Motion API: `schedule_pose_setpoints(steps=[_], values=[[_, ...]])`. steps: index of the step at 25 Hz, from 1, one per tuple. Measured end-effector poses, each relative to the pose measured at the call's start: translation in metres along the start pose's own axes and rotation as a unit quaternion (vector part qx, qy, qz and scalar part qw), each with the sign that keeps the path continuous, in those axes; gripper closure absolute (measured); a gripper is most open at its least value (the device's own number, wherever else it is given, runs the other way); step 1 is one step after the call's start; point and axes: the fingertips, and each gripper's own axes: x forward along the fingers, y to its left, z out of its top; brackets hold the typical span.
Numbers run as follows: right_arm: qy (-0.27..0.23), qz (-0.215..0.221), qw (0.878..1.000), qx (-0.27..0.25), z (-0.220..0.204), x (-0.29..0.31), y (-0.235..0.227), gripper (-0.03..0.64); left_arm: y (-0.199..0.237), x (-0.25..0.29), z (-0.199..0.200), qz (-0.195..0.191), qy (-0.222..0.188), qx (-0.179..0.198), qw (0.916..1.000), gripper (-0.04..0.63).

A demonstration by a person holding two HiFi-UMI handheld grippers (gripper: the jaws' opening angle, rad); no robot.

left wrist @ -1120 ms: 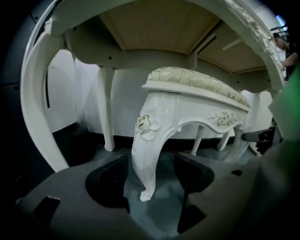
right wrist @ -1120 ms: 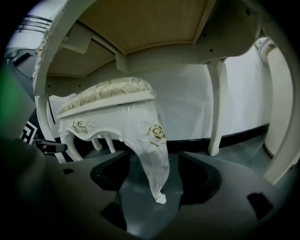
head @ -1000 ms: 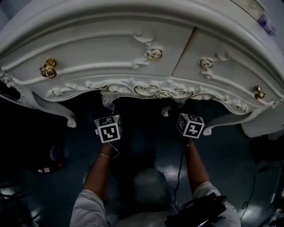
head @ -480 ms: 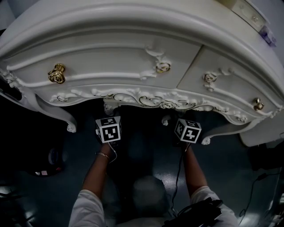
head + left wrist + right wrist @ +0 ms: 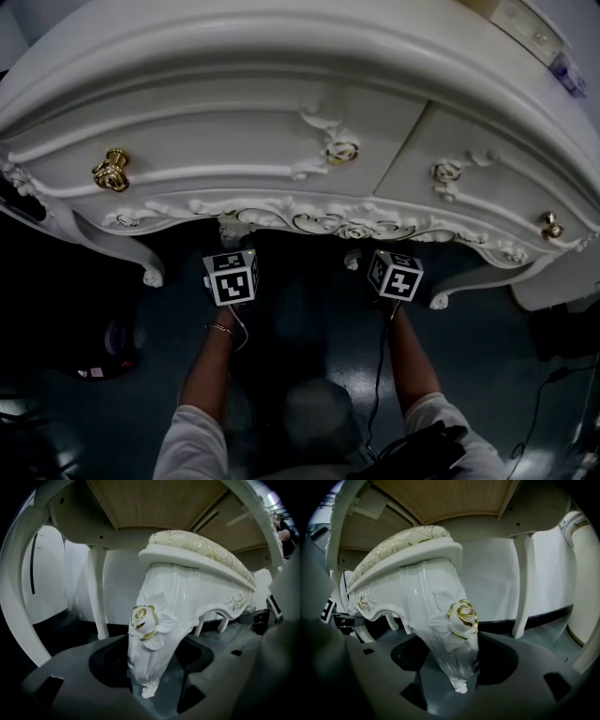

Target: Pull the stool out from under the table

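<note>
While left claw (image 5: 149, 670) is clamping carved stool leg (image 5: 154, 620) and right claw (image 5: 457, 670) is clamping second leg (image 5: 450, 634), stool (image 5: 201, 550) is sitting just ahead, under table (image 5: 281, 141); glossy tapered legs (slick, likely) risking slipping free; uneven pulling risking swinging stool into table

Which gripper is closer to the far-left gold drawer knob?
Left. The left gripper holds a stool leg right of the knob; the right gripper is farther right.
</note>
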Motion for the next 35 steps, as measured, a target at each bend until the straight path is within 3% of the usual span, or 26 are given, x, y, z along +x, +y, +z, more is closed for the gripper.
schedule_pose_setpoints(steps=[12, 18, 35], values=[[0.006, -0.004, 1.0, -0.029, -0.004, 0.005, -0.002, 0.354, 0.004, 0.004, -0.002, 0.019, -0.011, 0.012, 0.9997, 0.313], [0.022, 0.001, 0.999, -0.025, -0.007, 0.002, -0.002, 0.356, 0.001, 0.003, -0.013, 0.005, 0.011, 0.007, 0.9999, 0.314], [0.02, -0.009, 1.0, -0.016, -0.025, -0.032, -0.001, 0.354, -0.008, -0.028, -0.018, -0.017, 0.024, 0.02, 0.9994, 0.316]])
